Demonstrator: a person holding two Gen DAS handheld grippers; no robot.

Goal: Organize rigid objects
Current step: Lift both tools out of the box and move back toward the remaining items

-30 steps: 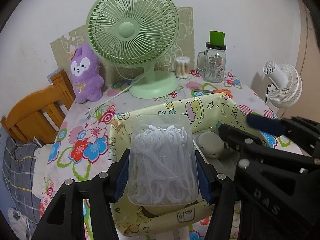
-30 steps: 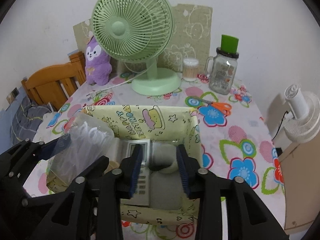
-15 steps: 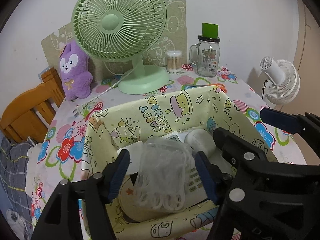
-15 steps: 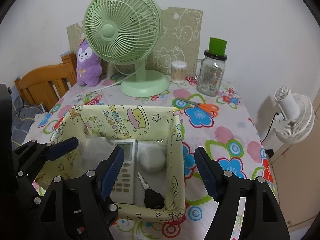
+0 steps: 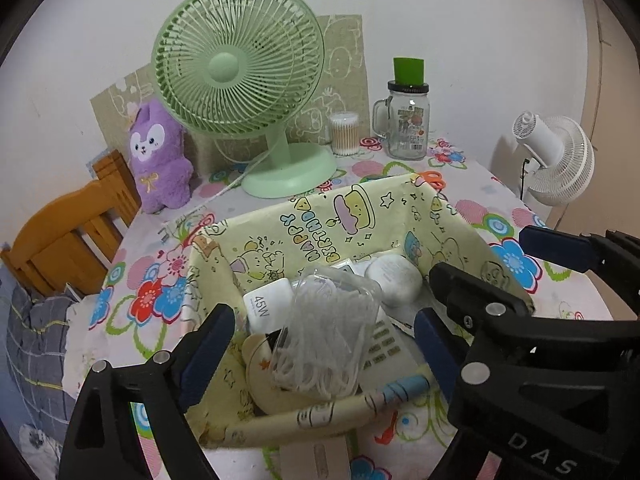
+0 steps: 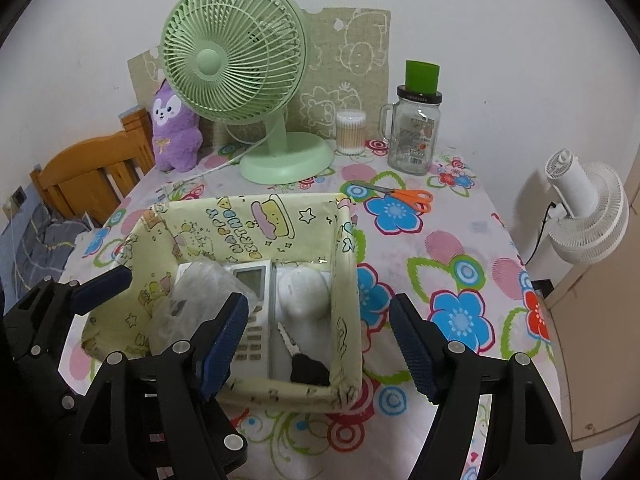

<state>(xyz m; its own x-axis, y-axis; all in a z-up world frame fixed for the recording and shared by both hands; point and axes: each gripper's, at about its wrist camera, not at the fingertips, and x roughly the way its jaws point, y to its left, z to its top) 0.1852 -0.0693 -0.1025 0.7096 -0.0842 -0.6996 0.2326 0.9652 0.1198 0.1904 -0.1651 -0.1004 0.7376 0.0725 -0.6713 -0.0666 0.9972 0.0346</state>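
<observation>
A yellow cartoon-print fabric box (image 5: 344,216) (image 6: 344,264) stands on the flowered table. In it lie a clear floss-pick box (image 5: 328,328) (image 6: 196,296), a white remote (image 6: 252,304), a white 45W charger (image 5: 268,304), a white oval case (image 5: 394,280) (image 6: 306,292) and a black key (image 6: 308,364). My left gripper (image 5: 324,352) is open, its fingers either side of the floss-pick box without touching it. My right gripper (image 6: 320,344) is open and empty over the box's near right corner.
A green desk fan (image 6: 244,80), purple plush toy (image 6: 174,128), cotton-swab tub (image 6: 351,132) and glass jar mug (image 6: 416,128) stand at the back. Orange scissors (image 6: 408,200) lie right of the box. A wooden chair (image 6: 80,176) is left, a white fan (image 6: 584,208) right.
My left gripper lowered the floss-pick box into the fabric box, opened and let it go. My right gripper opened wide and drew back from the oval case.
</observation>
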